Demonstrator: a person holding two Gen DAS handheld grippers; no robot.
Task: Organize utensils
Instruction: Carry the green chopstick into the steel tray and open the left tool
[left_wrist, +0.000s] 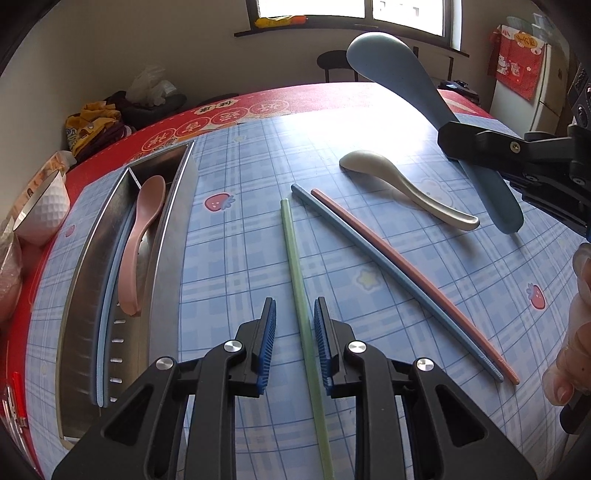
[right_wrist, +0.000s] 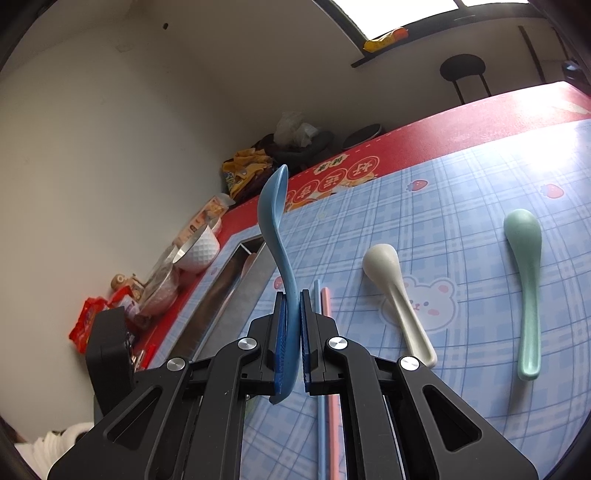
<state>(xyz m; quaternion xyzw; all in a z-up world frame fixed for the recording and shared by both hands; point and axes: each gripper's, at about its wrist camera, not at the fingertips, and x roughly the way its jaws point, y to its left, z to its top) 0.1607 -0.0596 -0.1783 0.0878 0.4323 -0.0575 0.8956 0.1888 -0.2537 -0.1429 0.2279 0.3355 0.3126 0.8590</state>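
Note:
My left gripper (left_wrist: 295, 302) points down at the blue checked cloth. The green chopstick (left_wrist: 291, 251) lies between its slightly parted pads, with a gap on each side. To its right lie a blue chopstick (left_wrist: 369, 258) and a pink chopstick (left_wrist: 406, 273) side by side, then a white spoon (left_wrist: 406, 192). My right gripper (right_wrist: 293, 295) is shut on the handle of the blue spoon (right_wrist: 273, 206) and holds it above the table, bowl up. A green spoon (right_wrist: 526, 277) lies at the far right. The steel tray (left_wrist: 173, 229) on the left holds a pink spoon (left_wrist: 142, 236) and a blue chopstick (left_wrist: 107, 295).
A white bowl (left_wrist: 44, 210) and snack packets crowd the table's left edge beyond the tray. Clothes and a bag lie heaped behind the red border. A black stool (right_wrist: 463, 68) stands at the far side. A person's hand (left_wrist: 576, 332) shows at the right.

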